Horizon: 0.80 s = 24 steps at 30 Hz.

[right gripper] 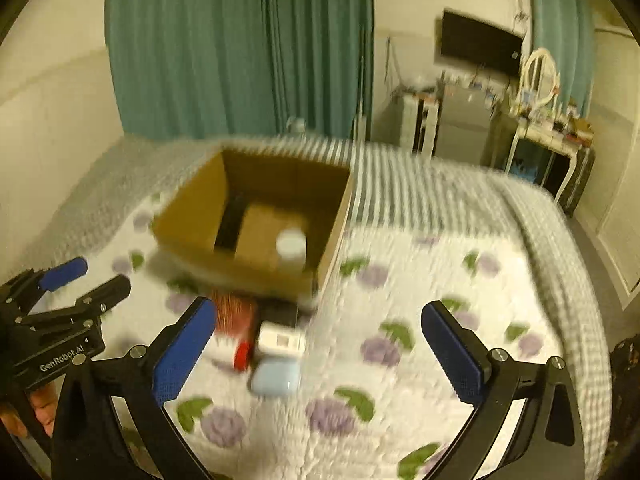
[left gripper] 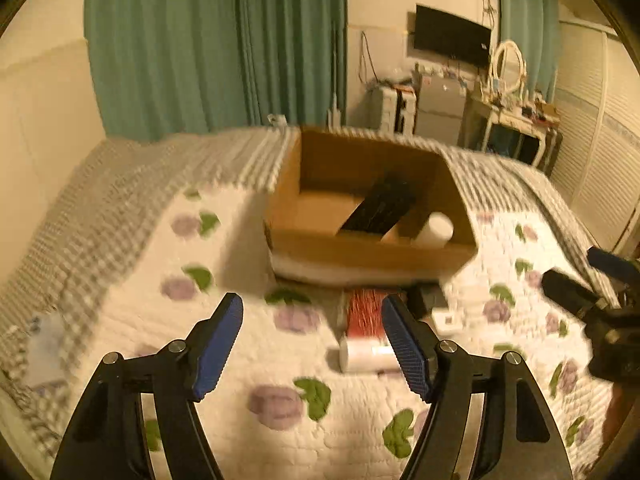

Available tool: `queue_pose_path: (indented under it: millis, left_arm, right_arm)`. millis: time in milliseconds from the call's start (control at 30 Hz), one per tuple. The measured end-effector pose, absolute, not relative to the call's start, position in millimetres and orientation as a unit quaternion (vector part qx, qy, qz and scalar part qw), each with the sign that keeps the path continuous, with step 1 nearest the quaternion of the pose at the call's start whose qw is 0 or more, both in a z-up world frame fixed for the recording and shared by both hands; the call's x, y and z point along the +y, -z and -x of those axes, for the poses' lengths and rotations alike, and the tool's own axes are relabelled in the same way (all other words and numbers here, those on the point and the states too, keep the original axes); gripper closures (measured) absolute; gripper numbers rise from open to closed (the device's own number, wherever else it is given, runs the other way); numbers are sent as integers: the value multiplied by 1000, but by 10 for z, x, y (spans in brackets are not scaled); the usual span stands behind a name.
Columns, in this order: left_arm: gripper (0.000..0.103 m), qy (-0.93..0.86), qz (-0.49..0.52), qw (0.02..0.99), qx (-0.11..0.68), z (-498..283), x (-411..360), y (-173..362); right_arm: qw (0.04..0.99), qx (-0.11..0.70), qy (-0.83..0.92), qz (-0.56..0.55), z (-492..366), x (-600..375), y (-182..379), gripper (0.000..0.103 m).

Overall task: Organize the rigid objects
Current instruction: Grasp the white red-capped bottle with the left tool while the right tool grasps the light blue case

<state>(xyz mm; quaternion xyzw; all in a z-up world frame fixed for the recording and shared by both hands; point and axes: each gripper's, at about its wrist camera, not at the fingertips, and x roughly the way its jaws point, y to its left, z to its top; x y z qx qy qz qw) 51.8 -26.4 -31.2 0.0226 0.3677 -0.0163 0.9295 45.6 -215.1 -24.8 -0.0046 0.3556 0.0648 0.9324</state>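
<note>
Open cardboard box (left gripper: 372, 258) on quilted floral bedspread (left gripper: 256, 364), holding a flat black slab (left gripper: 378, 208) and a white cylindrical jar (left gripper: 436, 230). Just before it: red-ribbed tube (left gripper: 362, 312), white rectangular case (right gripper: 280, 338), pale blue rounded case (right gripper: 274, 376). Left gripper (left gripper: 312, 344) wide, empty; right gripper (right gripper: 316, 354) wider still, empty.

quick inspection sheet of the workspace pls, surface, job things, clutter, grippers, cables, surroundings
surface: floral quilt on a bed.
job's things: cardboard box holds a black flat item and a white cylinder; red item, white box and pale blue case lie in front of it.
clutter: nothing seen.
grippers: left gripper and right gripper, jaws open, empty.
cables: wires on the far wall.
surroundings: green curtains, wall TV, cluttered dresser.
</note>
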Motion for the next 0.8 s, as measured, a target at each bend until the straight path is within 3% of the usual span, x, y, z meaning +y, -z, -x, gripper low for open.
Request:
queue_pose_path:
  millis: [167, 300, 367, 467, 800]
  left_arm:
    - [28, 20, -32, 912, 408, -641, -294, 723]
    - [28, 23, -45, 900, 433, -709, -334, 915]
    - [28, 30, -48, 896, 441, -726, -353, 970]
    - [28, 38, -48, 892, 447, -726, -376, 1008]
    - [28, 91, -55, 870, 481, -739, -746, 1108]
  right_arm:
    - [908, 407, -89, 52, -513, -2002, 911, 2]
    - [882, 454, -115, 56, -656, -1894, 1303, 25]
    - [871, 471, -125, 58, -727, -1845, 1456, 29]
    - [865, 476, -150, 45, -753, -1816, 1530, 47]
    - [898, 434, -75, 11, -663, -2321, 1194, 48]
